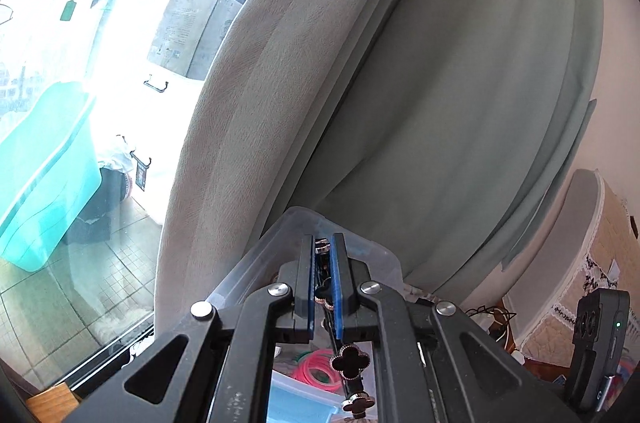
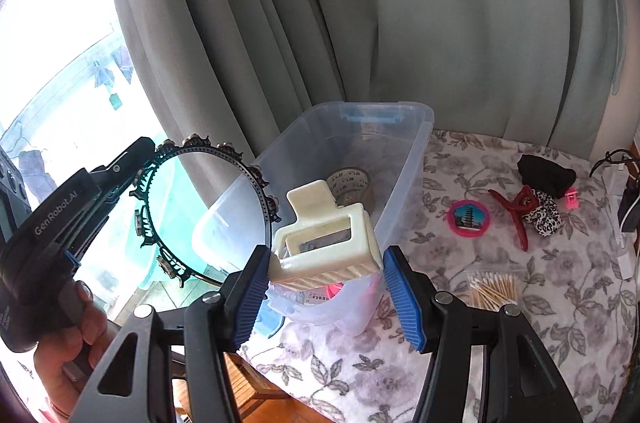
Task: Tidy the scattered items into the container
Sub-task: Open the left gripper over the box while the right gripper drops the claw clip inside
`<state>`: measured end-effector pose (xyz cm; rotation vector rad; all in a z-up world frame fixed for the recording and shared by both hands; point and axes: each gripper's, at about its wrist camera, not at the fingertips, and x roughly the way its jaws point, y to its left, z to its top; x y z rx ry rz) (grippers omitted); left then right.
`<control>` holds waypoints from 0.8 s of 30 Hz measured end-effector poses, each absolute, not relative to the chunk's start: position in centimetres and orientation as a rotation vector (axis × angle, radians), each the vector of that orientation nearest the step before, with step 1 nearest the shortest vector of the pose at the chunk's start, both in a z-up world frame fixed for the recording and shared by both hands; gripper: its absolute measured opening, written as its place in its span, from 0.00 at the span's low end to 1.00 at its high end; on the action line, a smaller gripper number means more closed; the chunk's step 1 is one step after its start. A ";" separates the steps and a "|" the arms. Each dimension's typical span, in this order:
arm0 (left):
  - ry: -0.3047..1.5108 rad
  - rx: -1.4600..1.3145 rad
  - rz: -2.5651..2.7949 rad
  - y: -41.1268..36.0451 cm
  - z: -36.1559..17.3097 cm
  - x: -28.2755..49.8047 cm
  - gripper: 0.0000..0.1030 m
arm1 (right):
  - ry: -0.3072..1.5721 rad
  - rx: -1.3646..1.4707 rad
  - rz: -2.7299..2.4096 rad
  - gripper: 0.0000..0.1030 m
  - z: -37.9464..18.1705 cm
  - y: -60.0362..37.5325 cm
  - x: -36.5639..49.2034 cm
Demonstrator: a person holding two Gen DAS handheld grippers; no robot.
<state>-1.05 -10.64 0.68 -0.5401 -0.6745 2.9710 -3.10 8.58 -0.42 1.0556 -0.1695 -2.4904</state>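
Cream hair clip [image 2: 326, 243] clamped in right gripper [image 2: 325, 297], above clear container [image 2: 404, 159]; black headband [image 2: 208, 207] pinched in closed left gripper [image 1: 324, 283].

My right gripper [image 2: 326, 275] has matt black plastic arms, blue ribbed rubbery pads [image 2: 252, 297] and shiny metal rivets. Between my jaws sits a cream hair claw [image 2: 326, 247] of smooth, glossy plastic, ridged along its lower edge. Behind it stands a clear plastic container [image 2: 404, 179], smooth and slightly cloudy, with a blue plastic latch. My left gripper [image 1: 324, 275] pinches a thin black headband [image 2: 208, 211] with a toothed plastic rim and glossy black clover charms edged in metal. The desk [image 2: 460, 335] wears a soft, matt floral cloth. Near its right edge lie wooden cotton swabs [image 2: 494, 289] in clear glossy film. The curtain [image 2: 360, 23] is matt, velvety fabric.
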 end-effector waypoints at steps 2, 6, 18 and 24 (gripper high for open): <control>-0.698 -0.557 2.972 -11.1 0.1 -1.4 0.06 | -0.162 1.073 -2.481 0.59 -0.9 8.2 -3.5; -0.735 -0.604 2.970 -11.6 -1.2 -2.3 0.06 | -0.153 1.105 -2.463 0.59 -1.9 7.6 -4.4; -0.738 -0.737 2.927 -10.9 -3.4 -4.5 0.06 | -0.140 1.135 -2.445 0.59 -3.1 6.8 -6.2; -0.723 -0.799 2.893 -10.0 -4.2 -5.3 0.06 | -0.125 1.124 -2.439 0.60 -3.2 6.3 -6.7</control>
